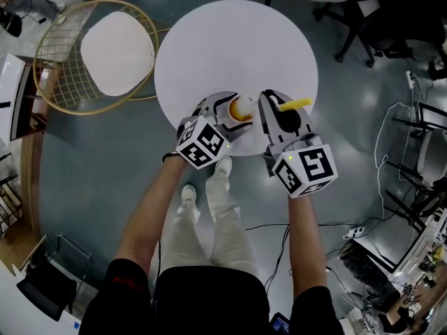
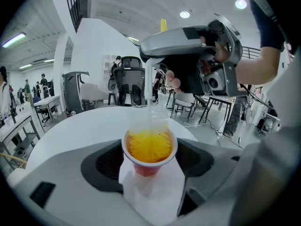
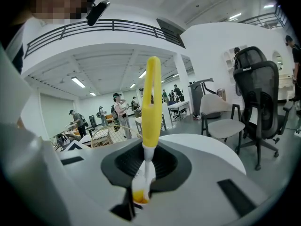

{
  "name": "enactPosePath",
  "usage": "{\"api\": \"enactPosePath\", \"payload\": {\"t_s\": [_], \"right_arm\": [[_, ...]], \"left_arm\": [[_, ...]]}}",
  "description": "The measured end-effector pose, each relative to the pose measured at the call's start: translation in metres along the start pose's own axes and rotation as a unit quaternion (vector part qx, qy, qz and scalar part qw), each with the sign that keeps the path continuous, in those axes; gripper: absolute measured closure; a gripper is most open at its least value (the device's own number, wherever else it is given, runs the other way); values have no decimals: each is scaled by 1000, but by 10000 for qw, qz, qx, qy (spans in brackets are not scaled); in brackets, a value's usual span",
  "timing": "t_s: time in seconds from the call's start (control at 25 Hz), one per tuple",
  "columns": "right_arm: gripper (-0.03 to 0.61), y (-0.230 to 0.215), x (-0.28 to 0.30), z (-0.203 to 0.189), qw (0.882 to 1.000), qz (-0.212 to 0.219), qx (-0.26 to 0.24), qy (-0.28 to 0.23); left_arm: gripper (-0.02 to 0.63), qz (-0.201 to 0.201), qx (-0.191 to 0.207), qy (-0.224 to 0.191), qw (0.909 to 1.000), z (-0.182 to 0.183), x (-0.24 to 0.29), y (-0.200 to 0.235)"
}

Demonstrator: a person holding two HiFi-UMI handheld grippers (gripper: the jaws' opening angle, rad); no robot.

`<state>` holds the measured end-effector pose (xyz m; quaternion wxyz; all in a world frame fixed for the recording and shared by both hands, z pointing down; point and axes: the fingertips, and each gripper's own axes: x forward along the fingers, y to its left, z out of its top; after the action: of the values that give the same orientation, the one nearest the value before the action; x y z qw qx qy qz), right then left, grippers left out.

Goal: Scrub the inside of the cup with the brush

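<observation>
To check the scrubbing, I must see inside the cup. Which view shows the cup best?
The left gripper view: the cup is close, its mouth and yellow bristles plain. The head view shows it small, from above. The right gripper view shows a sliver below the brush.

Cup (image 1: pixel 242 108) sides hidden by left gripper (image 1: pixel 236 112) in head view, brush (image 3: pixel 151 98) lower stem blurred between right gripper (image 3: pixel 142 178) jaws, table (image 1: pixel 209 40) near edge covered by 2 grippers
</observation>
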<state>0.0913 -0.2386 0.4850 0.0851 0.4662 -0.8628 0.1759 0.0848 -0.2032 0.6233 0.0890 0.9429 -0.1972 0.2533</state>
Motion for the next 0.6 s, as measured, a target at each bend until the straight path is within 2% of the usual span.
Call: {"api": "enactPosePath", "payload": {"t_s": [0.6], "right_arm": [[529,7,-12,-1,10000,-48,-52,-9]], "left_arm": [[256,-25,14,37,10000,1,1,0]]}}
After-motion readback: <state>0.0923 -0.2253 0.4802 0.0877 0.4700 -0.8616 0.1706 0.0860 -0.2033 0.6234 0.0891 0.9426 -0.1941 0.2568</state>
